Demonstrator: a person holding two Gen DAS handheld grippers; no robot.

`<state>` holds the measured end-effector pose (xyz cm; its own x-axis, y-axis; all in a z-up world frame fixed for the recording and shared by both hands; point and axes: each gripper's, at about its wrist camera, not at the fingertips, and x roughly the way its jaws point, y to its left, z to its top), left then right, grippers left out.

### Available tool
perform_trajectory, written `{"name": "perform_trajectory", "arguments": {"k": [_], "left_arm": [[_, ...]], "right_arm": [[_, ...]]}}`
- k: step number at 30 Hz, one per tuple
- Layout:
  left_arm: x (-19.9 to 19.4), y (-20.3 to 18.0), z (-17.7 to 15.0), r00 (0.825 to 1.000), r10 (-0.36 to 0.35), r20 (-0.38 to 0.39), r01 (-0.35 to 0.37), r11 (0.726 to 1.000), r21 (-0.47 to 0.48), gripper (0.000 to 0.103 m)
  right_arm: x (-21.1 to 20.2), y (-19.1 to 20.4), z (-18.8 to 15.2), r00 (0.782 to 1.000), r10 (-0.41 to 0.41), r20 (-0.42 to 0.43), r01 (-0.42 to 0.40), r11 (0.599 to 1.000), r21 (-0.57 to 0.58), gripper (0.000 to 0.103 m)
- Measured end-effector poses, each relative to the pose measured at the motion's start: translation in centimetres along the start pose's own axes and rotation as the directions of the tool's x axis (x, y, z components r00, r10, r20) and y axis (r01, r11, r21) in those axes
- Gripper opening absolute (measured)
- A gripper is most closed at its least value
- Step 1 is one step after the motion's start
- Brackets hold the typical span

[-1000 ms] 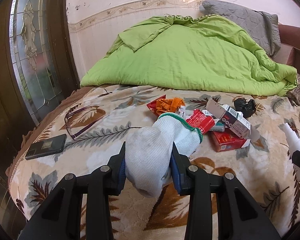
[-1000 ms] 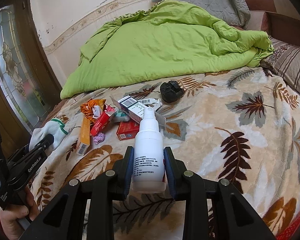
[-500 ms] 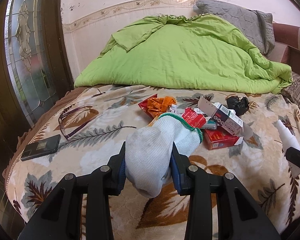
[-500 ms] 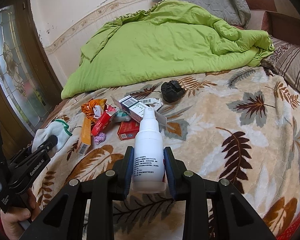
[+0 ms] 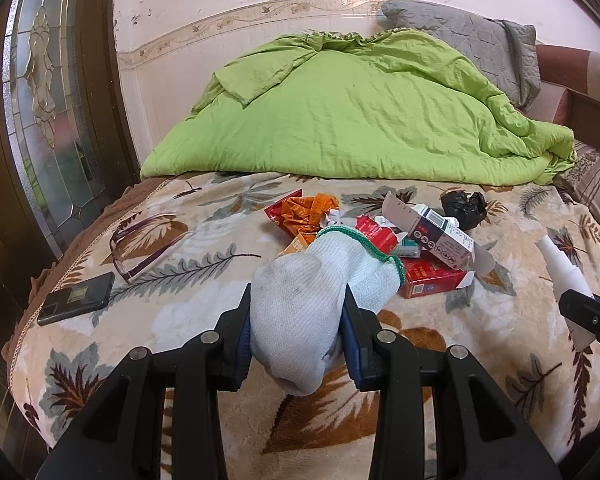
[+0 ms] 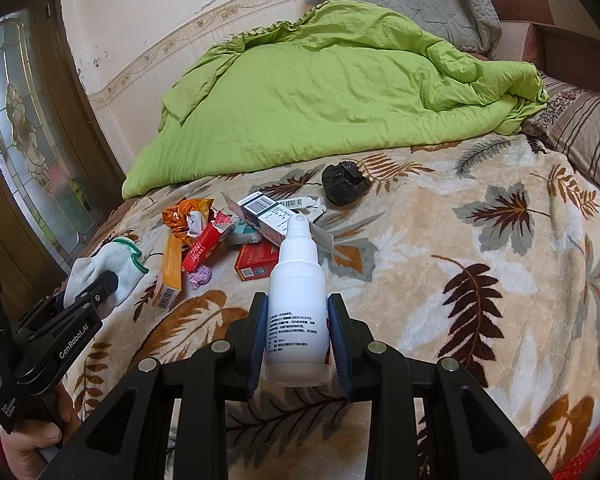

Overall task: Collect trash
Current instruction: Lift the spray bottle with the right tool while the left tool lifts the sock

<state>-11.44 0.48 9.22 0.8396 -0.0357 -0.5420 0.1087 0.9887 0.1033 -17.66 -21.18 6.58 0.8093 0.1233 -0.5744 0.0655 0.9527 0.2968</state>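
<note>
Item 1, nearest: our left gripper (image 5: 298, 332), jaws narrowed and pressing both flanks of a white knit glove (image 5: 312, 300) with a green cuff, lifted clear of the blanket so we can carry it. Item 2: our right gripper (image 6: 298, 340), likewise closed part-way on the body of a white spray bottle (image 6: 298, 304), nozzle pointing away toward 12 o'clock; we judge the grip sits low on the widest part for steadiness. Both hang above the leaf-print blanket (image 6: 480, 264). Item 3, further off at 11 o'clock of the bottle: the trash pile (image 6: 236, 236), that is cartons, an orange wrapper and crumpled paper, gathered loosely in 1 cluster, not yet collected. Item 4: a black bag (image 6: 346, 188) at 12 o'clock beyond the pile. Item 5, in the left view at 9 o'clock: spectacles (image 5: 140, 246) and a phone (image 5: 76, 298), which we judge keepers. Farthest: the green quilt (image 5: 352, 120).
</note>
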Motion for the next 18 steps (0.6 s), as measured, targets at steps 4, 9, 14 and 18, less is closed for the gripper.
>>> {"name": "perform_trajectory", "arguments": {"k": [4,9,14,18], "left_arm": [[-0.3,-0.4,0.0,1.000,-0.007,0.004,0.007,1.000,0.009,0.036],[-0.5,-0.7,0.0,1.000,-0.014,0.009,0.014,1.000,0.016,0.036],[-1.1,-1.1,-0.1,1.000,-0.029,0.011,0.029,0.999,0.025,0.036],[-1.9,-1.8,0.0,0.999,-0.046,0.020,0.045,0.998,0.042,0.036]], "right_arm": [[0.0,0.0,0.0,1.000,-0.001,0.001,0.001,1.000,-0.001,0.032],[0.0,0.0,0.0,1.000,0.001,0.002,-0.001,1.000,0.002,0.032],[-0.4,0.1,0.1,1.000,0.005,0.005,-0.005,1.000,0.010,0.032],[-1.8,-0.3,0.0,1.000,0.008,0.021,-0.008,0.999,0.031,0.032]]}}
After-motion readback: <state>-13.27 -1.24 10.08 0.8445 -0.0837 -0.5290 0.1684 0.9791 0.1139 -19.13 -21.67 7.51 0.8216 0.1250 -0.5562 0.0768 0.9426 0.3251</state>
